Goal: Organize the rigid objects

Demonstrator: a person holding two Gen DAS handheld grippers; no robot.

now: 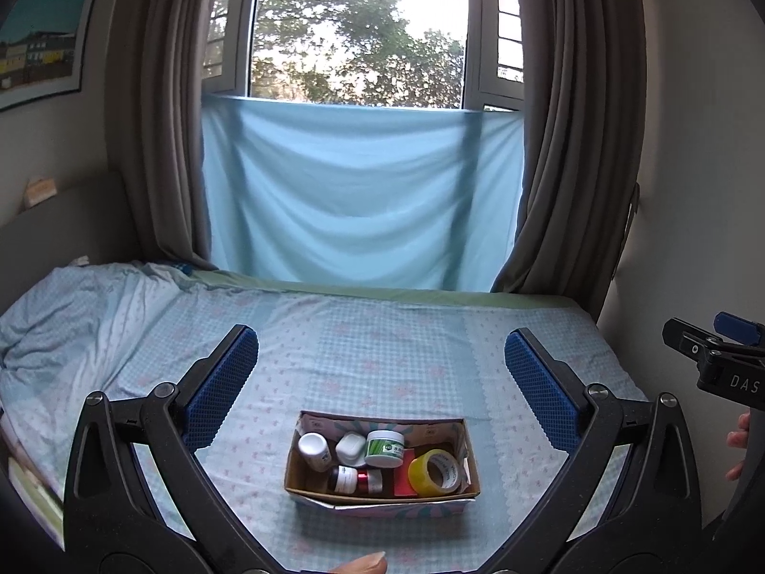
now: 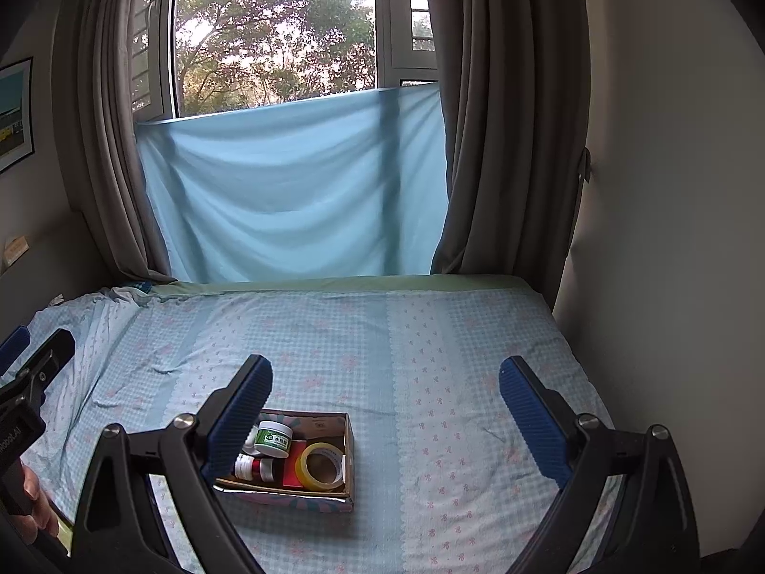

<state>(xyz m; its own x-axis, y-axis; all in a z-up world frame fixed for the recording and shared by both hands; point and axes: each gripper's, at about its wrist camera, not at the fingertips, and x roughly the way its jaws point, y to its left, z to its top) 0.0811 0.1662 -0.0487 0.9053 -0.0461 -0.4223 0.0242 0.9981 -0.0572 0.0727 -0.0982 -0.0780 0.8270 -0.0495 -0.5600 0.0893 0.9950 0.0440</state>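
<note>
On the bed, well short of the window's blue cloth, sits a small cardboard box with everything gathered inside it. Against the box's left wall stands a white-capped bottle; beside it lies a white case, and next to that a green-labelled jar. Along the box's near wall lies a dark bottle with a red band, and at the right end a roll of yellow tape leans over something red that is mostly covered. The left gripper hangs above the box, its jaws spread wide and holding nothing. The right gripper is likewise wide apart and empty, right of the box; in its view one finger hides the box's left end, so the white-capped bottle cannot be made out. Labels are too small to read.
</note>
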